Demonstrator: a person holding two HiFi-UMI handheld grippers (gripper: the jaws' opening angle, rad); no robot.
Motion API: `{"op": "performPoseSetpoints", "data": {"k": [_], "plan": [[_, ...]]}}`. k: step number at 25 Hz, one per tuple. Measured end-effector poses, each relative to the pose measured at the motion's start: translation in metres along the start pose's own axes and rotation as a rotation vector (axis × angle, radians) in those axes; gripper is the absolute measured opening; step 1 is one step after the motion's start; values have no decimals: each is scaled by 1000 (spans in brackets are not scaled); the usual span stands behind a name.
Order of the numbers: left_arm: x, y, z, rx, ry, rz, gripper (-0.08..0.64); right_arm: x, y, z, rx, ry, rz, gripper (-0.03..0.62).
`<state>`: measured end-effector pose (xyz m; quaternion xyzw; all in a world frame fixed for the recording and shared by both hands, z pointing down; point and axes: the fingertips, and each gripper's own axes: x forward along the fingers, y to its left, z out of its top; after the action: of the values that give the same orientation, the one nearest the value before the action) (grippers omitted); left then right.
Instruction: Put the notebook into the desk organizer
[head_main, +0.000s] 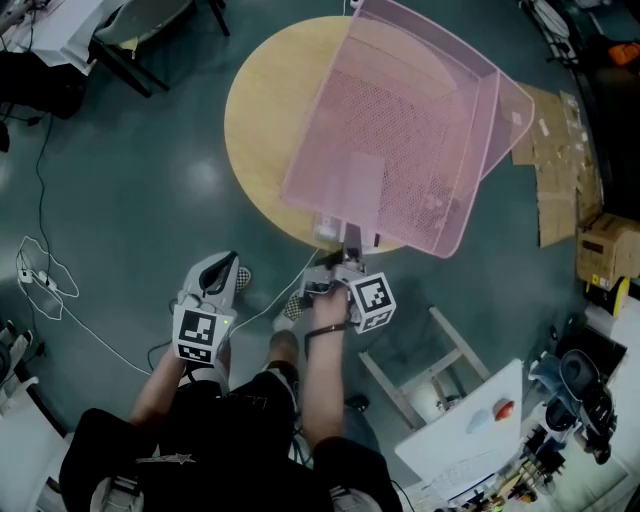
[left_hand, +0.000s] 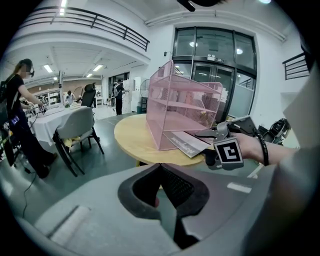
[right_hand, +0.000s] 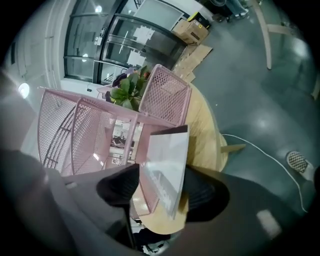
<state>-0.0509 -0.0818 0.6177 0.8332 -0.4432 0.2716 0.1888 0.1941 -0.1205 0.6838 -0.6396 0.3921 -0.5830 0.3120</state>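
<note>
- Notebook (left_hand: 187, 145): lies flat in the bottom tier of the desk organizer (head_main: 430, 90), only part way in. Its near short end sticks out of the open front toward your 6 o'clock.
- Right gripper (right_hand: 162, 182): jaws released and spread wide, one above the protruding end and one below it. The pads don't appear to press on the cover.
- Left gripper (left_hand: 161, 167): jaws clenched tip to tip with nothing between them. It hangs off the table (head_main: 260, 110), over the floor at 9 o'clock from your right gripper.
- Handling, by the look of it: a thin soft-cover book, light and bendy. The cover looks glossy, so expect it to slip under the pads.
- A push on one corner will likely buckle or skew it.
- Where to take it: the middle of that near edge, pinched shallow. Or set shut jaw tips square against the edge and slide it in toward 12 o'clock.
- The mesh frame looks light too, so it may skate on the wood if the book drags.
- In the way: nothing shows inside the bottom tier ahead of the book. The side walls at 3 and 9 o'clock leave room.
- Around: a potted plant (right_hand: 127, 92) behind the frame at 12 o'clock, a chair (left_hand: 75, 125) at 10 o'clock, flattened cardboard (head_main: 555, 150) at 3 o'clock and a floor cable (head_main: 45, 275) at 8 o'clock. All stand well apart from the work.
</note>
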Motion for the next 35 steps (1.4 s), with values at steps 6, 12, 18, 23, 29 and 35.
{"op": "performPoseSetpoints", "data": {"k": [6,12,18,23,29,35], "plan": [[-5,-11,2,13,-17,-19,11,-15,-7,2,9,2,-3,284],[-19,-16,9,34,-38,-40,11,-37,-1,-2,-2,0,8,284],[-34,-31,34,75,-96,-87,11,-74,25,-4,-85,-4,63,284],[-51,-51,69,119,-159,-141,9,-115,61,-1,-210,-24,128,284],[-85,-70,119,188,-248,-187,9,-180,116,0,-524,-85,170,284],[-118,-83,158,215,-326,-224,10,-242,164,-1,-821,-175,178,282]]}}
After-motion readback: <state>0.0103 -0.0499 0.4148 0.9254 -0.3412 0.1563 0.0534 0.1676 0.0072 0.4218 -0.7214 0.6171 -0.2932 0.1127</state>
